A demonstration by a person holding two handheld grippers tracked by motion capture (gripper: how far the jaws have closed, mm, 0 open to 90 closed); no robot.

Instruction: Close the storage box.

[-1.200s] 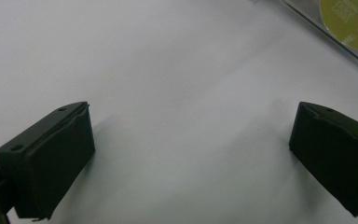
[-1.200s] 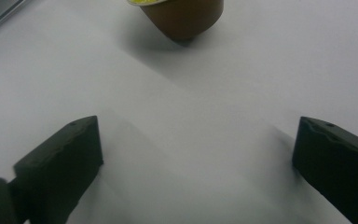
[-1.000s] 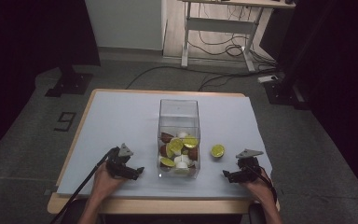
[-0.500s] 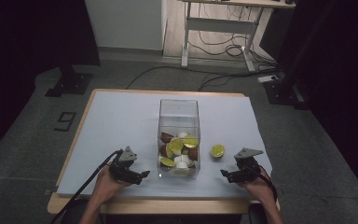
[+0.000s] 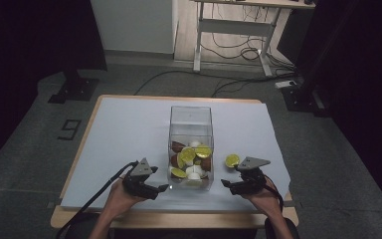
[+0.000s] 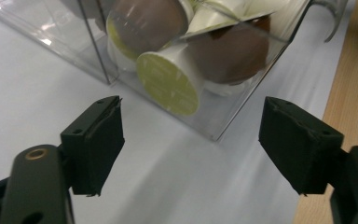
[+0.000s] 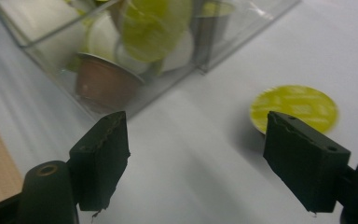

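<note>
- High view: I hold the left gripper (image 5: 155, 188) at lower centre-left and the right gripper (image 5: 231, 183) at lower centre-right, either side of the clear box (image 5: 191, 144) on the white sheet (image 5: 129, 129). The box already holds a heap of coffee capsules (image 5: 191, 160); one loose capsule (image 5: 232, 160) with a yellow-green lid lies just right of the box, near my right gripper. I judge most of the loading done, with this one left to go in.
- Left gripper view: my jaws have just been closing but stand apart, with nothing between them. The box corner (image 6: 214, 133) sits in the upper middle, brown and white capsules pressed against its wall. The top of the box is cut off at the frame edge.
- Right gripper view: these jaws have also just been closing, yet are spread and empty. The loose capsule (image 7: 294, 111) lies at right, partly hidden behind the right-hand jaw. The box (image 7: 177, 74) fills the upper left; its contents are blurred, so I cannot count them.
</note>
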